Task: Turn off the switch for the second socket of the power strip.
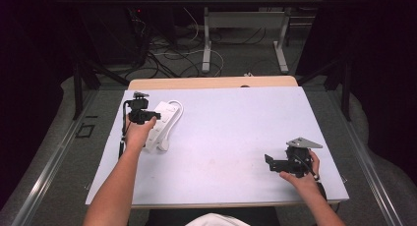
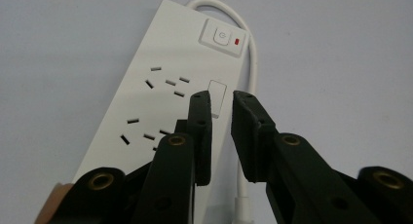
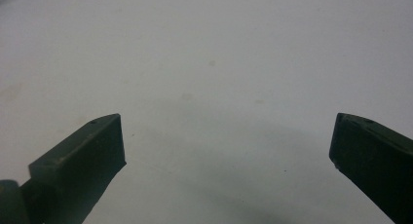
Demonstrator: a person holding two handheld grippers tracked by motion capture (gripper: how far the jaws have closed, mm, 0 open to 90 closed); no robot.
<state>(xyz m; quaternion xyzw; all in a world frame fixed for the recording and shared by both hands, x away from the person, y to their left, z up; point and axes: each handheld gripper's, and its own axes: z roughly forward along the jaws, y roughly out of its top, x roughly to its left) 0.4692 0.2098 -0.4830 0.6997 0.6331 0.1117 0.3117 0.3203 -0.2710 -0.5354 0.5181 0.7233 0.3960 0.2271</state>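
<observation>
- The near end of the power strip point(image 2: 160, 83) is hidden behind the black jaws in the left gripper view, and part of its lower socket group is covered too.
- In the high view the left hand point(image 1: 137, 132) and the left gripper point(image 1: 147, 117) cover the middle of the strip, so its sockets cannot be made out there.
- The left gripper's jaws stand nearly closed, a narrow gap between them, nothing clamped; they hang just above the strip's right edge, and whether they touch it cannot be told.
- The left gripper view shows what the high view is too small to give: the strip's switch point(image 2: 221, 37) with a red mark beside it at the far end, and a small blank rectangle below it.
- The high view alone gives the layout: one power strip at the left far part of the pale worktop point(image 1: 231, 132), its white cable point(image 1: 173, 119) looping round the far end and running down its right side to a plug point(image 1: 163, 145).
- The right gripper point(image 1: 269, 162) lies well apart, near the right front corner, held by the right hand point(image 1: 302, 177); its jaws gape wide over bare worktop.
- Counted: two grippers, one strip, one switch, two socket groups partly visible.
</observation>
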